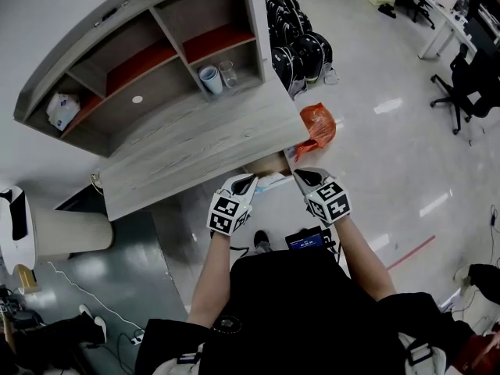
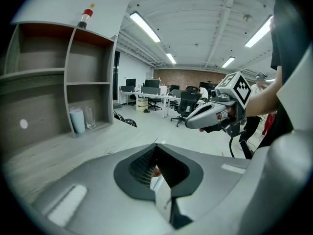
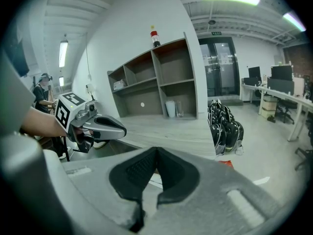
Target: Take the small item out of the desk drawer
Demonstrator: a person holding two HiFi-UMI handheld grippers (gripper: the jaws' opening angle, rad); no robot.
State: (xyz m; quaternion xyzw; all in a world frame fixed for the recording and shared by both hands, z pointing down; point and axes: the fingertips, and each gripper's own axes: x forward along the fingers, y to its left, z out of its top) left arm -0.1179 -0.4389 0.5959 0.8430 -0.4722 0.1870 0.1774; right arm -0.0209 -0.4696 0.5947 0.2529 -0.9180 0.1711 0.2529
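Both grippers hover side by side at the front edge of the grey wooden desk [image 1: 195,143]. My left gripper [image 1: 247,183] [image 2: 156,151] is shut with nothing in it. The right gripper [image 1: 301,177] [image 3: 156,153] also has its jaws together and empty. Between their tips, just under the desk's edge, shows a brownish opening with a pale white-blue thing [image 1: 271,181]; I cannot tell what it is. The desk top hides most of that space. Each gripper view shows the other one: the right gripper [image 2: 215,114] and the left gripper [image 3: 95,126].
A shelf unit [image 1: 148,45] stands on the desk's back, holding a white cup [image 1: 209,78] and a glass [image 1: 228,73]. An orange bag [image 1: 319,125] lies on the floor right of the desk. Black helmets [image 1: 297,45] are stacked beyond it. A round white bin [image 1: 66,233] stands at the left.
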